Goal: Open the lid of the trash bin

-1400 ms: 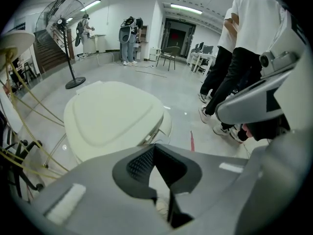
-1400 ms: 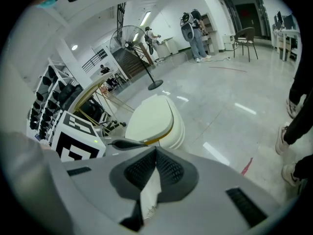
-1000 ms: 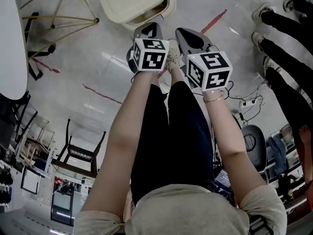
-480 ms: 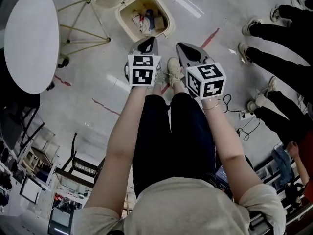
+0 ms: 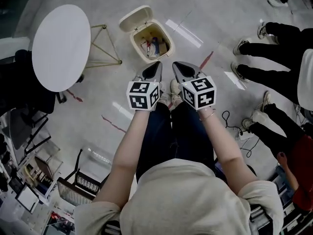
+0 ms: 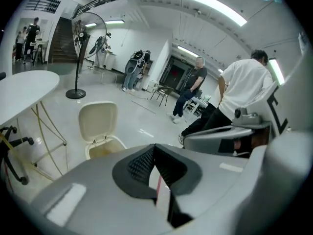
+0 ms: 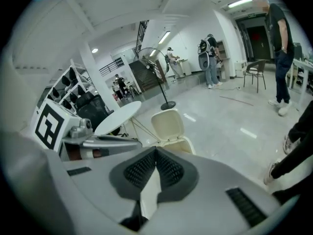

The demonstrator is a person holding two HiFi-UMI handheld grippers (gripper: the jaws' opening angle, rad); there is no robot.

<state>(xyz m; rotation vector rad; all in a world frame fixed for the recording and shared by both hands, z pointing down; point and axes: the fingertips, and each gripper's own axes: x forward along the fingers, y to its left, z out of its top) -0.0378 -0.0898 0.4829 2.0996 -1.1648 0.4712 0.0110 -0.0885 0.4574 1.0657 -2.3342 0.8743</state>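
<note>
Basically done: lid (image 5: 136, 17) is flipped up and back off the bin (image 5: 164, 53), which sits on the floor just ahead of the feet, while left gripper (image 5: 155, 65) and right gripper (image 5: 177, 65) are both clenched on nothing, well apart from it, so nothing looks left.

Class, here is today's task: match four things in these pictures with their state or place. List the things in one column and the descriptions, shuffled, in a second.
Things
1. lid
2. trash bin
3. round table
4. left gripper

Descriptions
A. jaws together, nothing between them
B. has rubbish inside
C. swung back, open
D. white, stands beside the bin

Pairs: 1-C, 2-B, 3-D, 4-A
</note>
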